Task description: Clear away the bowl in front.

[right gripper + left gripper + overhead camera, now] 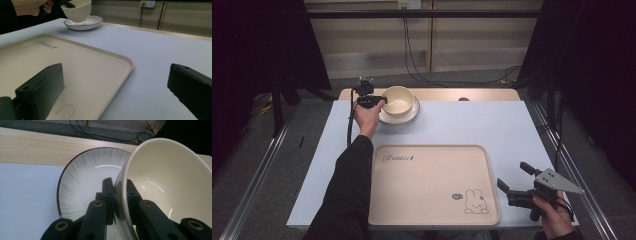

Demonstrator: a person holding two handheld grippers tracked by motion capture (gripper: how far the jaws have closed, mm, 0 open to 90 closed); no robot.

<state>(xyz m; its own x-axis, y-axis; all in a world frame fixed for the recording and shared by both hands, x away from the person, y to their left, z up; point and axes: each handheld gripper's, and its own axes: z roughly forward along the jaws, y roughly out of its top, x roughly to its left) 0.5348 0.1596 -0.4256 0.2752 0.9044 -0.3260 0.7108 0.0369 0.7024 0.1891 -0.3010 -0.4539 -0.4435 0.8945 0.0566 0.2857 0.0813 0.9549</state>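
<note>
A: Progress? Where's the bowl (160, 185)?

B: My left gripper (371, 101) fingers pinch its rim; it's tilted on the plate (82, 177) at the surface's far edge. Tray (432, 220) bare. My right gripper (515, 180) waits, fingers spread.

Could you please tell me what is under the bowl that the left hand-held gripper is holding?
A plate lies under the bowl, which is tilted with its rim clamped by the left hand-held gripper. The bowl hides the plate's middle.
</note>
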